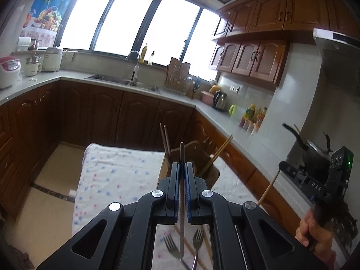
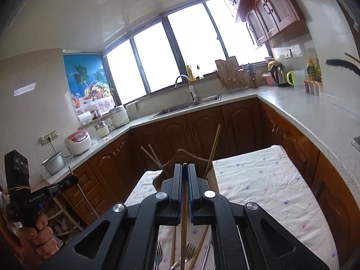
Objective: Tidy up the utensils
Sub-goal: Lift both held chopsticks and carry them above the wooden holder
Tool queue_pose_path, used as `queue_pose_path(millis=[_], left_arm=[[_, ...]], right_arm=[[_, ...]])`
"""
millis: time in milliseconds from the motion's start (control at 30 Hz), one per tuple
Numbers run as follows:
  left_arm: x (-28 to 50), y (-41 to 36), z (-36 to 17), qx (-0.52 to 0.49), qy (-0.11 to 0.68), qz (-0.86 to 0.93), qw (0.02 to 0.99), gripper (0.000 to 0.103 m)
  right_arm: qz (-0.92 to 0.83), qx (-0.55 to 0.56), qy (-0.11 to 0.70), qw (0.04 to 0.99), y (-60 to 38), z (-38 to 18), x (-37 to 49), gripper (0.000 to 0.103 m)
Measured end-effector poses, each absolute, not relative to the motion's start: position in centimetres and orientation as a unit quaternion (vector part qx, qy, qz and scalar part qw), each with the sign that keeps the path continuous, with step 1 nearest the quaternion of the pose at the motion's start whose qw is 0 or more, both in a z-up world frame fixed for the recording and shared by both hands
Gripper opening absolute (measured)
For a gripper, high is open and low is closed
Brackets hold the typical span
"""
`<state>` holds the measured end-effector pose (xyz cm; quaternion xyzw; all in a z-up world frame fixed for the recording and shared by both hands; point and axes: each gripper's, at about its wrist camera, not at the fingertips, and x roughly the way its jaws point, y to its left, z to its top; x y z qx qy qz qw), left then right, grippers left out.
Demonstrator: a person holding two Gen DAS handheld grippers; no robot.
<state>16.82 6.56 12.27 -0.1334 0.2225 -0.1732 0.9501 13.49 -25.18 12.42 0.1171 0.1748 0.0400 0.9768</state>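
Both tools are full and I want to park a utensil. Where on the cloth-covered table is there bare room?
The tablecloth is bare to the right of the wooden holder, toward the counter, and again to the holder's left. It is crowded at the near edge, where forks and chopsticks lie beneath the tools.

A wide window (image 1: 139, 24) of several dark-framed panes fills the far wall with glaring white daylight, and beside it hangs a poster (image 1: 48, 11) of palm trees and fruit. Below runs a pale stone counter (image 1: 74, 76) in a U shape over brown wooden cabinets (image 1: 103, 112), with a steel sink (image 1: 117, 79) and curved tap (image 1: 132, 55) under the window. More brown wall cabinets (image 1: 270, 13) hang over white tiles (image 1: 252, 94) on the side wall, and the floor (image 1: 54, 168) is beige with a dark inlaid strip.
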Motion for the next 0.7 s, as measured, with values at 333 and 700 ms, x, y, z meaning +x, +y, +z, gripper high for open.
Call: queue_pose_path(millis=[333, 700], left_arm=[[20.3, 5.9, 12.2, -0.142, 0.175, -0.174, 0.959, 0.003], [27.2, 5.2, 10.9, -0.174, 0.124, -0.153, 0.965, 0.003]], right_arm=[[0.029, 0.125, 0.13, 0.983, -26.3, 14.8, 15.8, 0.004], [0.018, 0.127, 0.078, 0.989, -27.8, 18.0, 20.5, 0.004]])
